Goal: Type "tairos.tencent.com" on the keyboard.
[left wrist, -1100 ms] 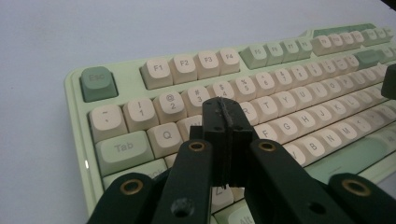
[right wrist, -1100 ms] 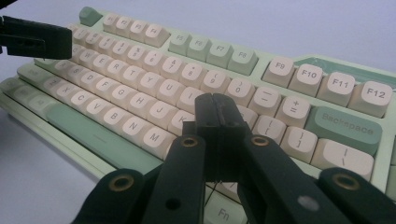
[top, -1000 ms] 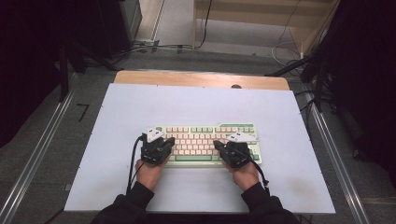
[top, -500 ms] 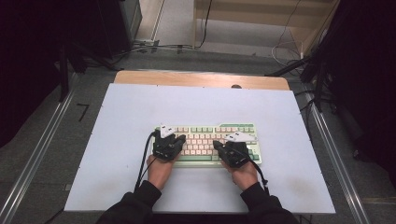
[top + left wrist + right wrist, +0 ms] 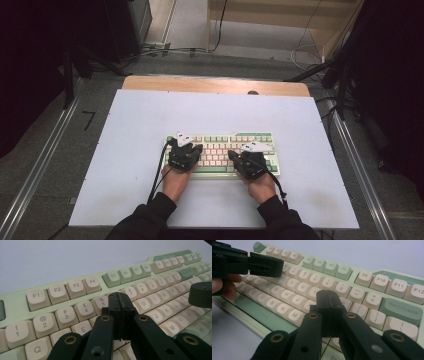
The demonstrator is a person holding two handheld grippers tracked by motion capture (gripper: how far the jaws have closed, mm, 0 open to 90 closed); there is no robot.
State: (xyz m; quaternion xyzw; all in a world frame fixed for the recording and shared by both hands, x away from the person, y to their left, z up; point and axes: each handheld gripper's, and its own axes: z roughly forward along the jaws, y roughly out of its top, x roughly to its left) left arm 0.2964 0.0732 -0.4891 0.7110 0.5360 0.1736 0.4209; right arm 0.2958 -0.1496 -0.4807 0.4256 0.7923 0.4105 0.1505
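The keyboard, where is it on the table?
In the high view the keyboard lies on the near middle of the white table, under the left gripper and right gripper.

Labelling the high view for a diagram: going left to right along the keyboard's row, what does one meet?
Bare white table → left hand-held gripper → pink keys of the keyboard → right hand-held gripper → bare table.

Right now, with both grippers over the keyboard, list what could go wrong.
1. The left gripper, jaws shut, hangs over tightly packed keys near 5 and 6; its blunt tip could press two at once.
2. The right gripper hides the keys under it, so aim may slip.
3. The keyboard lies loose on the table; pushing may shift it.
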